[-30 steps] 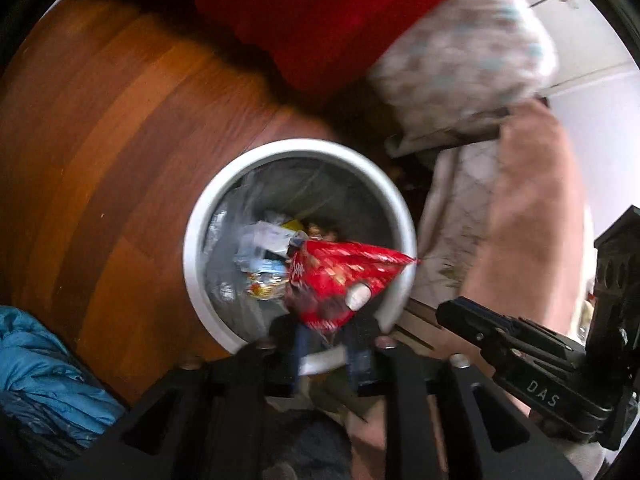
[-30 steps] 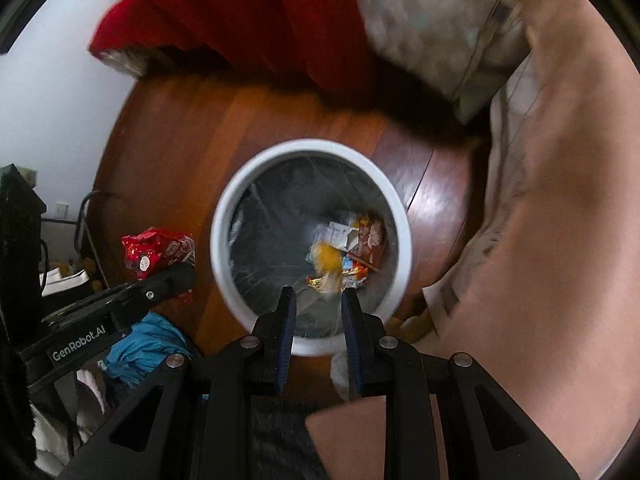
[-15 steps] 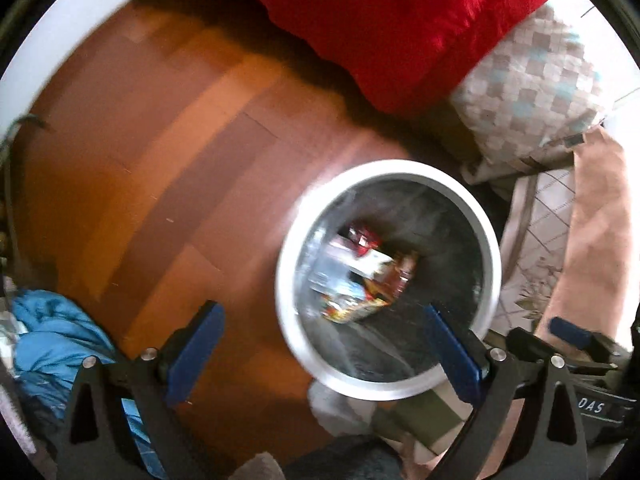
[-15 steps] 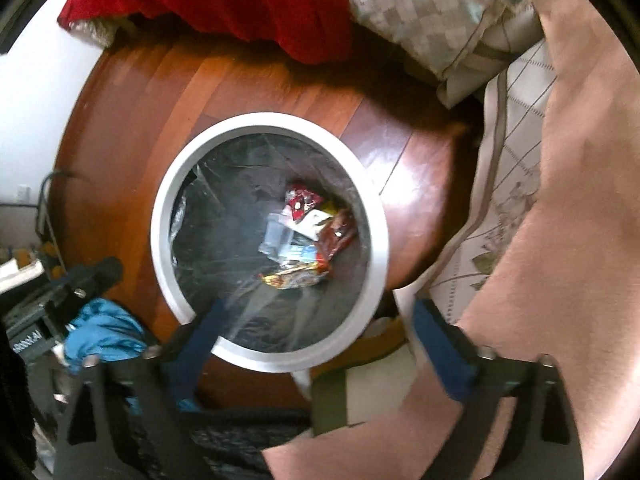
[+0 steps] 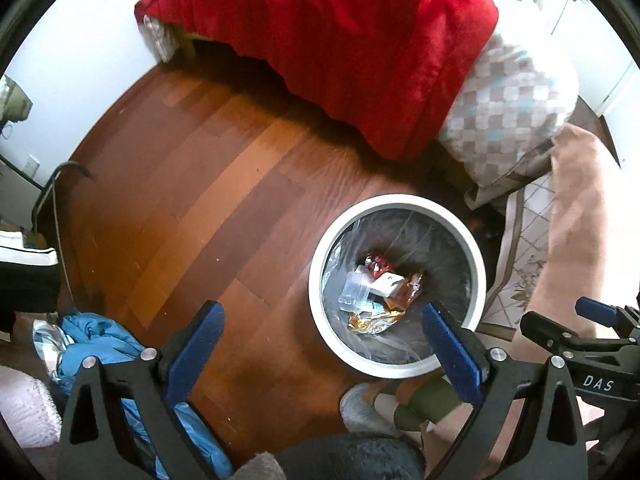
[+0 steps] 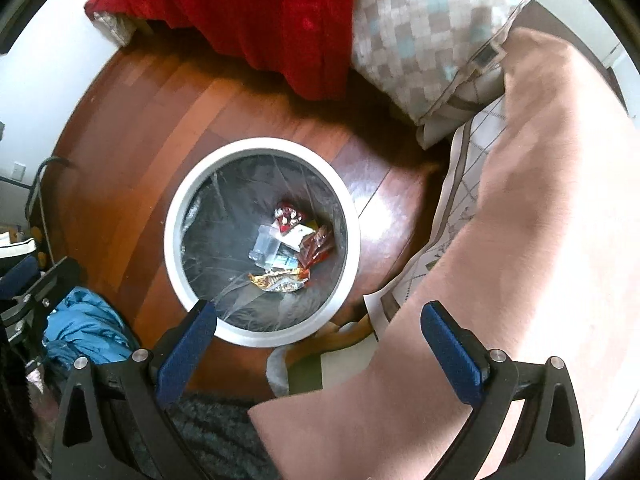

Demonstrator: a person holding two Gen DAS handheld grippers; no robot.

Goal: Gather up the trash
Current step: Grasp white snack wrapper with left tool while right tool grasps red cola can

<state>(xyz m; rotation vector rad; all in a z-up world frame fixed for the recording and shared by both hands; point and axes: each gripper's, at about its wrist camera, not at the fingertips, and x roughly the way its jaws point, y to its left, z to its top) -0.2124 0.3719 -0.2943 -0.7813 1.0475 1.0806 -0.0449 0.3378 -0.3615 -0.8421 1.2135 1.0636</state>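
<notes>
Below your two grippers stands the white trash bin (image 5: 320, 312) on the wooden floor (image 5: 208, 208), and every place that follows is told from that bin. Your left gripper (image 5: 320, 340) hangs above its near edge with its blue-padded fingers (image 5: 196, 344) spread wide and nothing between them; one finger is over the floor just beside the bin, the other over the bin's near rim. Your right gripper (image 6: 320, 340) points down at the bin too, its fingers (image 6: 188, 344) just as wide and bare, one over the near rim and the other over the pink blanket (image 6: 520, 240) that lies on the far side of the bin from the blue cloth.

Inside the bin, on the clear liner at the bottom, lies the trash: a red wrapper (image 6: 289, 216), a clear plastic cup (image 6: 266, 245), a white packet (image 5: 386, 283), a brown-red sachet (image 6: 318, 246) and a crinkled gold wrapper (image 6: 280, 280), all heaped together and touching.

Beyond the bin a red blanket (image 5: 340, 48) hangs down toward the floor, with a checked pillow (image 5: 512, 108) beside it. Near the bin, under your left gripper, lies a crumpled blue cloth (image 5: 100, 344). Just beside the bin's near rim is a grey slipper (image 5: 362, 408) on a foot.
</notes>
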